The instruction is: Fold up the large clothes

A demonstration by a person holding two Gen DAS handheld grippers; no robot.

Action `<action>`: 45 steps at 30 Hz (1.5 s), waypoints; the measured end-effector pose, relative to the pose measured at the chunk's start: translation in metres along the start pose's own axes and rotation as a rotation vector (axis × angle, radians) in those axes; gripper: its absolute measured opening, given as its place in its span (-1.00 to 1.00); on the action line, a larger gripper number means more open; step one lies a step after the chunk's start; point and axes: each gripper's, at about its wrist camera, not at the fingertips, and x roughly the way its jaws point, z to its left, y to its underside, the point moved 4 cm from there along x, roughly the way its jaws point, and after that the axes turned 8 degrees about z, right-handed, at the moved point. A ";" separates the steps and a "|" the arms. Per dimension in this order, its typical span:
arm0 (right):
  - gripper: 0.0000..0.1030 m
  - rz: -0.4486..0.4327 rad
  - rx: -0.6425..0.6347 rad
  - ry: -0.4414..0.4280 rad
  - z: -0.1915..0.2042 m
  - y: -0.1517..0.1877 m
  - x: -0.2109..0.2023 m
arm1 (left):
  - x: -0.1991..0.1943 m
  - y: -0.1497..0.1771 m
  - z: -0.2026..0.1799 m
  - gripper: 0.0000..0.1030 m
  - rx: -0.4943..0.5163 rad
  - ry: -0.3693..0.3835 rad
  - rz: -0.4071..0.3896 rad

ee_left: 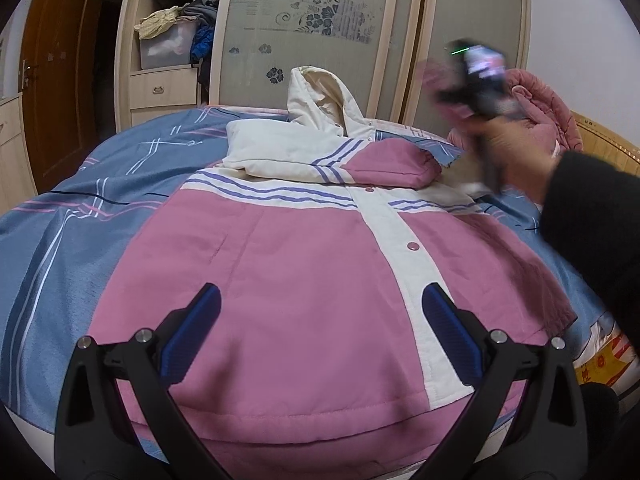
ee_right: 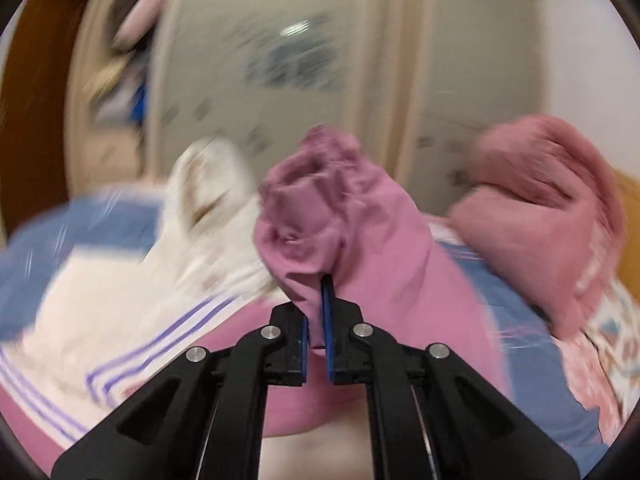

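The jacket (ee_left: 304, 280), pink with a cream snap placket and purple stripes, lies front-up on the bed directly ahead of my left tongs (ee_left: 320, 312), its cream hood (ee_left: 320, 100) standing at the far end. One sleeve (ee_left: 320, 156) is folded across the chest. My left tongs are spread apart above the pink lower panel, gripping nothing. My right tongs (ee_right: 318, 308) are pinched together on the pink cuff (ee_right: 332, 216) of the other sleeve, lifted off the bed; that view is smeared with motion. The bed (ee_left: 72, 216) wears a blue cover with white and pink lines. A bundled pink garment (ee_right: 548, 200) sits beyond and to the right of the right tongs. Behind the bed I see a wardrobe (ee_left: 320, 20) with frosted floral sliding doors, open shelves of clothes (ee_left: 176, 20), and a brown door (ee_left: 60, 80) far left.
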 end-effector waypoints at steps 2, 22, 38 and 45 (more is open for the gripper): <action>-0.85 0.060 -0.097 -0.030 0.055 0.022 0.025 | -0.002 -0.001 0.003 0.96 -0.006 -0.006 -0.004; 0.97 -0.170 0.079 -0.252 0.016 0.188 -0.265 | -0.022 -0.005 0.009 0.96 -0.057 -0.019 -0.057; 0.97 -0.179 0.077 -0.121 -0.003 0.245 -0.313 | -0.069 0.019 -0.001 0.96 -0.002 -0.123 -0.295; 0.97 -0.217 0.057 -0.151 0.013 0.233 -0.323 | -0.071 0.011 0.011 0.96 -0.041 -0.177 -0.336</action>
